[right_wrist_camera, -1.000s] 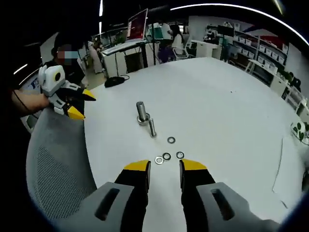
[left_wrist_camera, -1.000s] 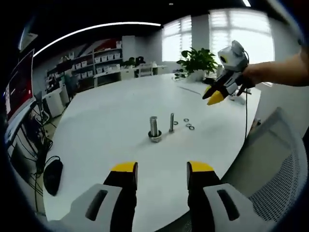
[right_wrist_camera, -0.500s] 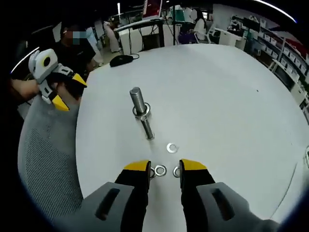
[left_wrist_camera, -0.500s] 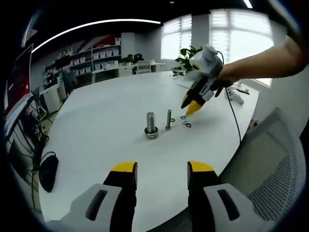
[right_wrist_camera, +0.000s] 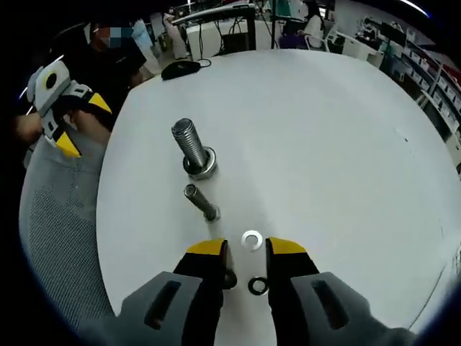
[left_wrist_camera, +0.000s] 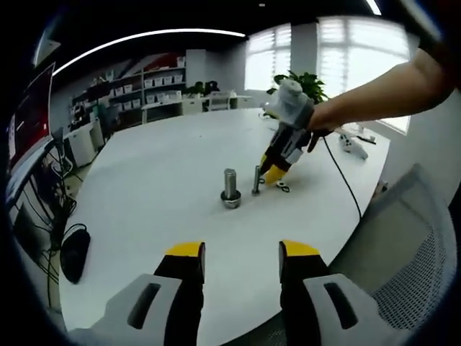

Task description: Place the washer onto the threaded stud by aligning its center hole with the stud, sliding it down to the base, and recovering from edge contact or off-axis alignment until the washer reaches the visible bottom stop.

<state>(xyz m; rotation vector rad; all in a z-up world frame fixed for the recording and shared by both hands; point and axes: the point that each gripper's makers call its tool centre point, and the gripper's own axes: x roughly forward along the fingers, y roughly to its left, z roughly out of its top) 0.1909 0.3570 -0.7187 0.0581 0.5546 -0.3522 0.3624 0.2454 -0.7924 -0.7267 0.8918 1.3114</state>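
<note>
Lighting: bright, even. Daylight enters through the windows point(left_wrist_camera: 338, 50), which are blown out to near white; a ceiling strip light point(left_wrist_camera: 137, 40) shows as a curved line. The white tabletop point(left_wrist_camera: 166, 166) reflects strongly, with mild glare and only faint, soft shadows under the small parts. Fisheye distortion bends straight lines hard toward the edges of both views. Background shelves point(left_wrist_camera: 144, 90) are soft. Centre detail in the right gripper view is reasonably sharp.
</note>
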